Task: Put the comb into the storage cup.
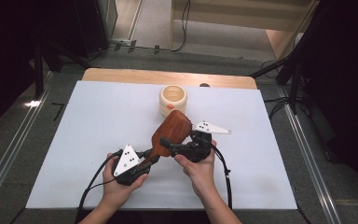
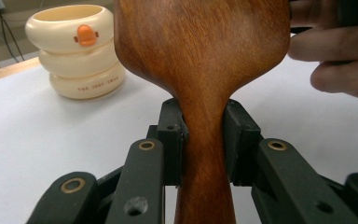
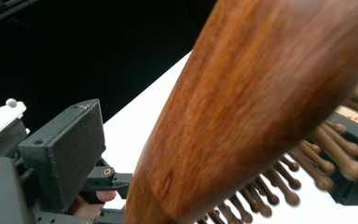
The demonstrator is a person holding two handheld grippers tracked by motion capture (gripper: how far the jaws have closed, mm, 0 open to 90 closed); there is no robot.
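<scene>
Hairbrush (image 1: 170, 128) handle sits clamped in left tool (image 2: 204, 135), head between right tool's (image 3: 214, 154) wide jaws.

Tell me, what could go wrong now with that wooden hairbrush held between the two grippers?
The left gripper pinches only the narrow neck of the brown wooden paddle hairbrush, so the wide head could twist or sag. The right gripper has open jaws around the head; closing there might bend the wooden bristle pins. The cream ring-shaped cup with an orange duck bill stands just beyond and could be knocked.
</scene>
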